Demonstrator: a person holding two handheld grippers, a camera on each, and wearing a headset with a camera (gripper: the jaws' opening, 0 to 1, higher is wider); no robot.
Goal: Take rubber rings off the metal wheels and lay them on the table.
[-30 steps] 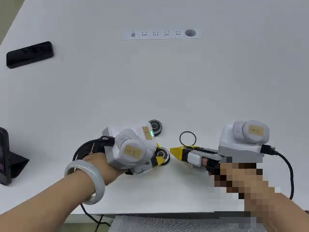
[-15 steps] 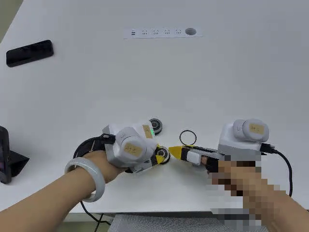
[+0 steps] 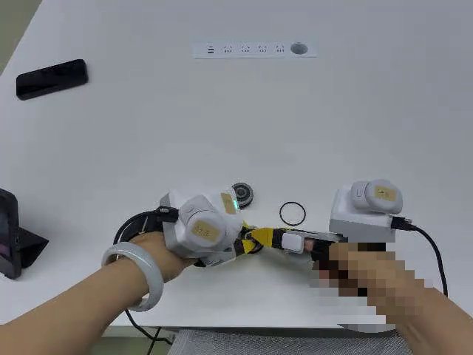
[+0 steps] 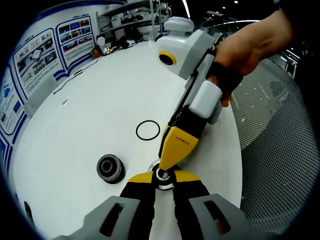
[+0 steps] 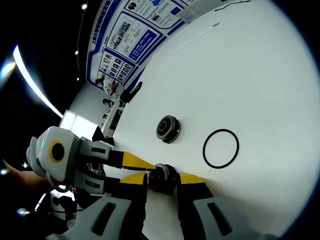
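Wheel (image 4: 162,174) at low centre of the left gripper view, pinched between the yellow tips of my left gripper (image 4: 164,177). My right gripper (image 5: 162,180) meets it from the opposite side. In the right gripper view its two yellow tips press on either side of the same wheel, so both grippers clamp it, nose to nose. In the head view this sits at lower centre, close to the near edge of the table (image 3: 222,126). Cannot tell whether the wheel touches the tabletop. One ring (image 3: 293,214) lies flat and loose, right of centre, just above the right gripper. The second wheel (image 3: 242,194) rests left of the ring, apart from it, dark around its rim. Phone (image 3: 52,79) upper left, strip (image 3: 255,49) top centre, bracelet (image 3: 137,274) on my left wrist, lower left.
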